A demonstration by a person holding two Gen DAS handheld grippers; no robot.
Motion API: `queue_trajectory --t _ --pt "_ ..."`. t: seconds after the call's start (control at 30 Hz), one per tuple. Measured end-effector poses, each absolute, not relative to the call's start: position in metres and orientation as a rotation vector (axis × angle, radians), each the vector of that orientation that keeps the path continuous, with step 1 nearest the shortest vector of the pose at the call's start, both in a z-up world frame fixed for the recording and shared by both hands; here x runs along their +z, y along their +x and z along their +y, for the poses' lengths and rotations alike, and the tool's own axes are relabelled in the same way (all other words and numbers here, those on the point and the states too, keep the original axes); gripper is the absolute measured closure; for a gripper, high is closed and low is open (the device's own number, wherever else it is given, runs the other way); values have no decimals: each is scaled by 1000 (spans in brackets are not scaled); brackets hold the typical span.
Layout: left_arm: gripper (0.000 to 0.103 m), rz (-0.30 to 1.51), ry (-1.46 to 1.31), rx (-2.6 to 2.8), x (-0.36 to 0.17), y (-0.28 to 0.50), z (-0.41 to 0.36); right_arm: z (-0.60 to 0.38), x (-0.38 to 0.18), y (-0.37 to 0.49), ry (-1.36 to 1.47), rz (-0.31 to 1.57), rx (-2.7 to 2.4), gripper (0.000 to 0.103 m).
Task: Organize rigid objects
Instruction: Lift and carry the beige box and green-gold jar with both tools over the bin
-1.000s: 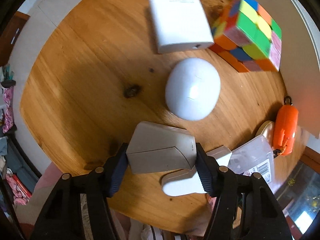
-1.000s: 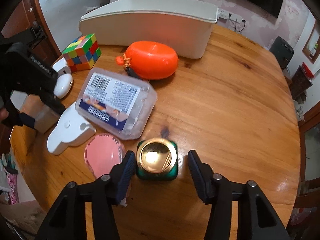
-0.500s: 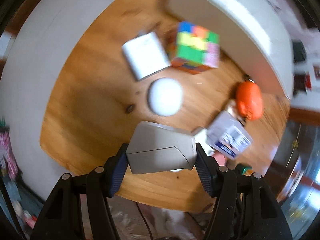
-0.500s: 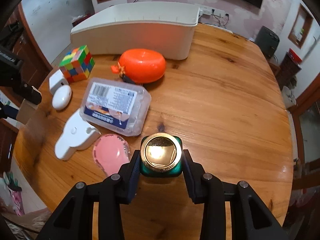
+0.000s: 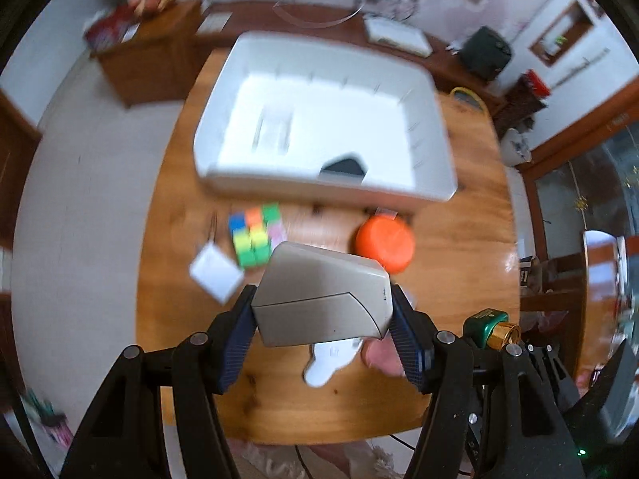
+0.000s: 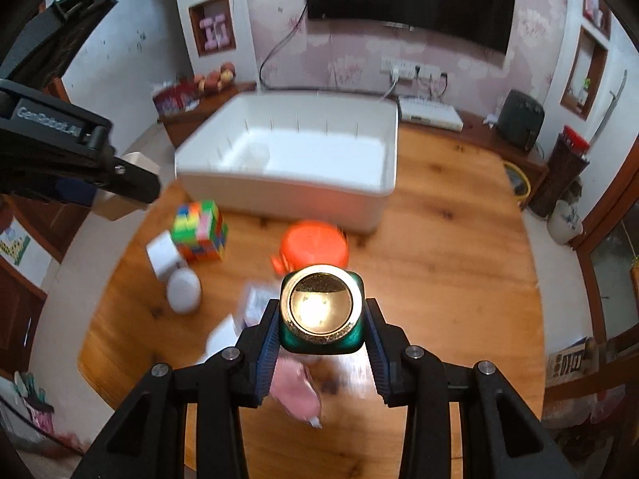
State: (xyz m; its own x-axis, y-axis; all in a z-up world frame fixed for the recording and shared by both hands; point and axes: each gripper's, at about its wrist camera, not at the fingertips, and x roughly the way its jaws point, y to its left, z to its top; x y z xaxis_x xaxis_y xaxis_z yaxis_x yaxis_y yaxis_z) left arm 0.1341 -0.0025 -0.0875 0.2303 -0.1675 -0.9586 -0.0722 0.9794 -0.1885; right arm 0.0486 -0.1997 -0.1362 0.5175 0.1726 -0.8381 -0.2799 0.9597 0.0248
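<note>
My left gripper [image 5: 325,319] is shut on a grey box-shaped object [image 5: 321,299] and holds it high above the round wooden table [image 5: 459,247]. My right gripper [image 6: 321,327] is shut on a green bottle with a gold cap [image 6: 321,309], also lifted off the table; the bottle shows in the left wrist view [image 5: 491,329]. A white bin [image 5: 323,135] stands open at the far side of the table, with a dark item [image 5: 345,167] inside; the bin also shows in the right wrist view [image 6: 287,155].
On the table lie a colourful puzzle cube [image 6: 199,231], a white block [image 6: 161,255], a white egg-shaped object [image 6: 183,291], an orange case [image 6: 313,245], a pink lid [image 6: 295,393] and a white device [image 5: 331,361]. The left gripper's body [image 6: 60,147] is at the left.
Both grippers have risen well above the table with their objects. The right gripper closed on the green bottle and lifted it. The views now look down into the white bin.
</note>
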Motion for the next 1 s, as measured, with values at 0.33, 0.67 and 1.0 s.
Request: queue_trajectory --t 0.33,0.67,1.0 --pt "37 1156 -73 -122 -22 199 7 -185 -50 105 -38 878 198 63" --pt "37 1036 -2 -107 -1 265 15 -168 14 180 34 752 146 63" --pt "37 1063 49 -99 -64 326 11 -145 -29 248 75 831 85 63"
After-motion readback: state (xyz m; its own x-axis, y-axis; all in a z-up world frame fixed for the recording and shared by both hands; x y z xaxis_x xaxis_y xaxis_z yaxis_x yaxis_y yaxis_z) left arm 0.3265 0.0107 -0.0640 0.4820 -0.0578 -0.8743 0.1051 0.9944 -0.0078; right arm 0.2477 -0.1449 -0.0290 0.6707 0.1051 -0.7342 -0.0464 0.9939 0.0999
